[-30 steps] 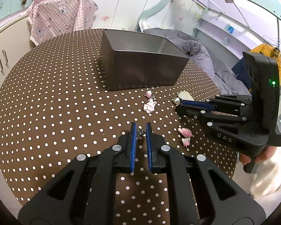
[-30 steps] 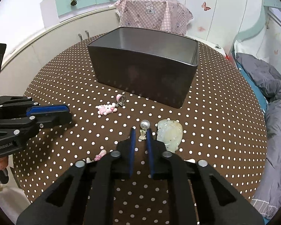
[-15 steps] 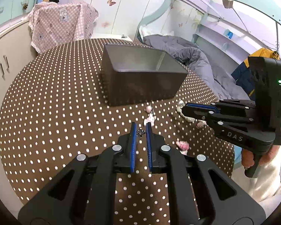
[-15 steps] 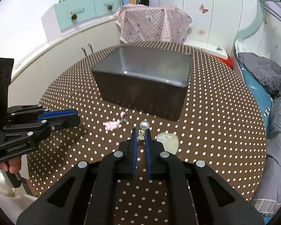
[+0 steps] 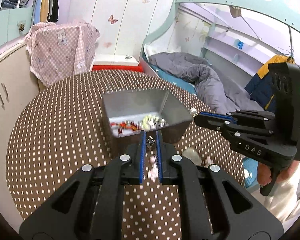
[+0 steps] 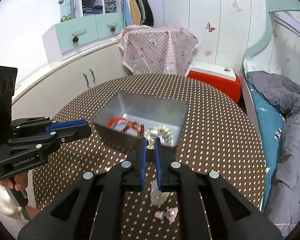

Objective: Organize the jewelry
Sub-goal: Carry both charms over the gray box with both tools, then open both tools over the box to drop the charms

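Observation:
A grey metal box (image 5: 134,104) stands open on the brown dotted table (image 5: 60,130), with red cord and pale beads lying inside. Just in front of its near wall my left gripper (image 5: 150,135) is shut on a small silver trinket (image 5: 150,141). My right gripper (image 6: 150,141) is shut on a pearl earring (image 6: 153,134), the pearl sticking up above the fingertips, level with the box (image 6: 150,108) rim. In the left wrist view the right gripper (image 5: 196,117) hovers by the box's right corner. In the right wrist view the left gripper (image 6: 88,128) hangs at the box's left.
On the table below the grippers lie a pale jade pendant (image 6: 159,197), a pink bow charm (image 6: 167,215) and pink charms (image 5: 153,172). A bed with a grey duvet (image 5: 200,74) stands to the right, and cabinets (image 6: 86,80) are behind the table.
Both grippers have risen off the table with their pieces and come closer to the box. Its inside has come into sight.

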{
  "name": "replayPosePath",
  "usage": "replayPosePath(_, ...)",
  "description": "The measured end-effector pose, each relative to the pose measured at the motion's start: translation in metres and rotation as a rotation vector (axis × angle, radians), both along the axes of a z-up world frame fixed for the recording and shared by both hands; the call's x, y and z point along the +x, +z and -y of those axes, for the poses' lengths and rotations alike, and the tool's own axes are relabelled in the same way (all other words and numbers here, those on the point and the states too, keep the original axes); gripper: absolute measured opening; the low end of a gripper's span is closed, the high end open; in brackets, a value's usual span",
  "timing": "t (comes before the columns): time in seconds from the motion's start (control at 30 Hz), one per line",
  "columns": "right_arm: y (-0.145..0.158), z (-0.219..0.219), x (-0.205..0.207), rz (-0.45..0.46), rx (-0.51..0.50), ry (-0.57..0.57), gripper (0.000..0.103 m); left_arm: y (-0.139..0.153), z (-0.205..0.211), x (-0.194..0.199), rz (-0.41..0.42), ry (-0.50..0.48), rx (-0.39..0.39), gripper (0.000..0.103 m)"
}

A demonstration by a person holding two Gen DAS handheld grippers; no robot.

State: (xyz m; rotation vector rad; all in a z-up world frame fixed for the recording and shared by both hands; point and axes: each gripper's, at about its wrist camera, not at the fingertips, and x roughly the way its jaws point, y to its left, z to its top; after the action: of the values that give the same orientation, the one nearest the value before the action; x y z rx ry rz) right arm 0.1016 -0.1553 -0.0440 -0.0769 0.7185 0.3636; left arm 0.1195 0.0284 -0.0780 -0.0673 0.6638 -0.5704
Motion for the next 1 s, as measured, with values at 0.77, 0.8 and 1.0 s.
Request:
replayPosePath(0.77,0.009,0.027,0.021,0.025,0.035,-0.095,0.061,0.008,-0.009,0.037,-0.001,0.099,-0.045,0.084)
replayPosePath(0.8,0.009,0.028,0.019,0.027,0.031,-0.097,0.063,0.007,-0.010,0.035,0.002,0.097,-0.037,0.084)
replayPosePath(1.0,0.004,0.033,0.015,0.008,0.023,-0.114,0.068,0.001,-0.010,0.030,-0.009,0.108,-0.007,0.084)
